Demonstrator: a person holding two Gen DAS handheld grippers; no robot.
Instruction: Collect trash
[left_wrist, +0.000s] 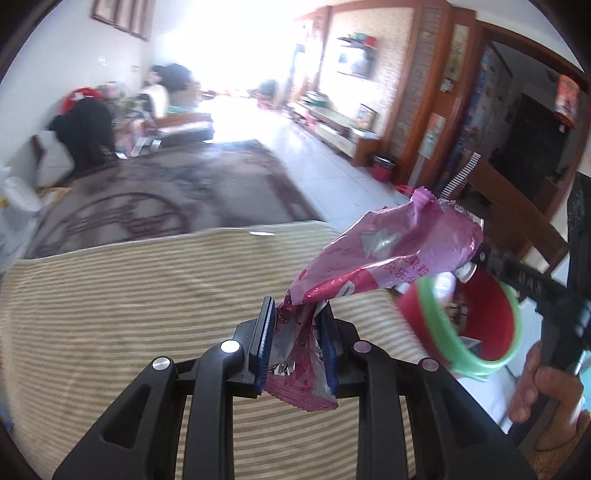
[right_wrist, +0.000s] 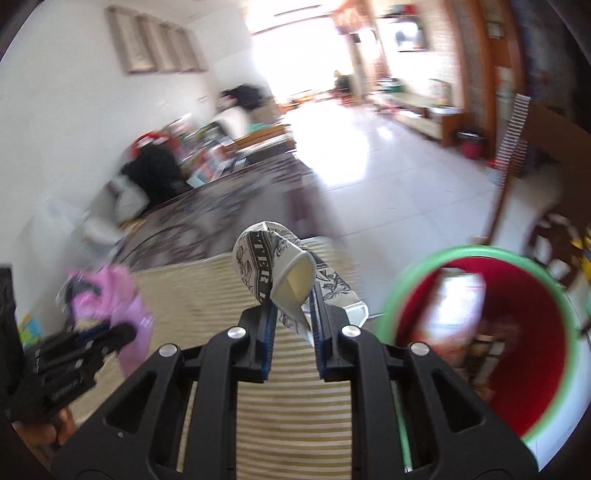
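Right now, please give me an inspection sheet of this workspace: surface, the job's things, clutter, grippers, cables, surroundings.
Surface: striped beige cloth under both grippers.
Job's things: pink snack wrapper; crushed printed paper cup; red bin with green rim beside the cloth, trash already inside.
Clutter: nothing seen on the cloth nearby.
Grippers: left gripper shut on the wrapper; right gripper shut on the cup's flattened wall.
Cables: nothing seen.
Surroundings: patterned dark rug, pale tiled floor, a person seated far off, wooden cabinets; the background is blurred.
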